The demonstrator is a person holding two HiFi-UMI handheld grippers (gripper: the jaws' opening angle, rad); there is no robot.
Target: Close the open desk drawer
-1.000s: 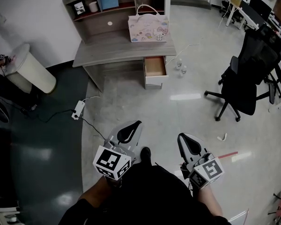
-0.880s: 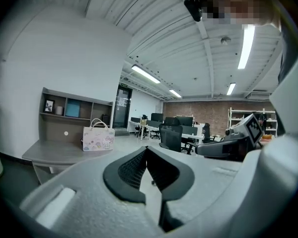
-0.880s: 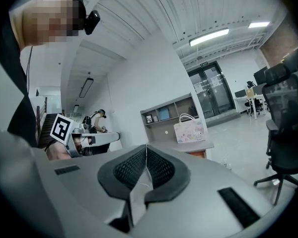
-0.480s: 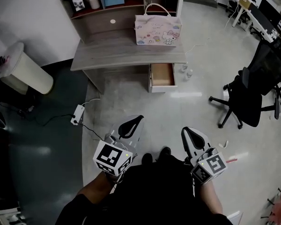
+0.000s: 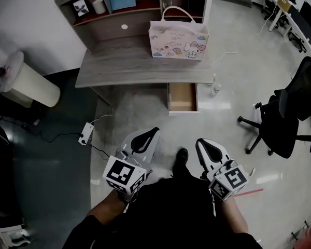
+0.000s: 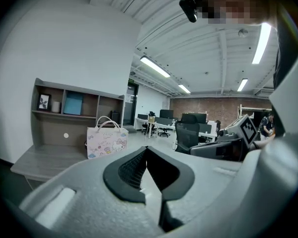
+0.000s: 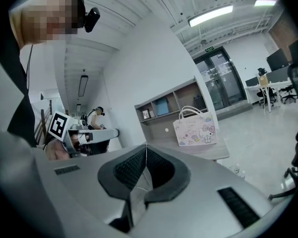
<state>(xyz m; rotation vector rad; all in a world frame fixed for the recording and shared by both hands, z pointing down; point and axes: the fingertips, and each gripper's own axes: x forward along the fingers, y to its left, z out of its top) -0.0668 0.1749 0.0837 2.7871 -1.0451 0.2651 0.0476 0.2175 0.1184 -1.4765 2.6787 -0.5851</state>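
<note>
Two hand-held grippers: the left hand-held gripper (image 5: 153,131) and the right hand-held gripper (image 5: 199,142) sit low in the middle of the head view. Each has its jaws pressed together with nothing between them.
Left gripper view: the pads (image 6: 134,166) meet at the tip, and the table and bag lie far off at the left of the frame.
Right gripper view: the pads (image 7: 130,168) also meet at the tip and grip nothing.
Drawer: the drawer (image 5: 182,96) is pulled out under the right end of the table (image 5: 119,66), just above the middle of the head view. Its wooden inside looks empty and its pale front faces the person.
Gift bag: a pink gift bag (image 5: 179,39) stands on the table directly above the drawer.
Gap: both tips are well apart from the drawer front, with bare floor between.
Step in hand: by my reading, the approach; no contact yet.
Doing it well: keep the jaws together as a blunt tip, set one on the middle of the pale front, and push straight toward the top of the frame. An off-centre push could skew the drawer on its runners.
Watch: the office chair (image 5: 287,115) at the right and the power strip (image 5: 85,134) with its cable at the left both lie beside the path.
</note>
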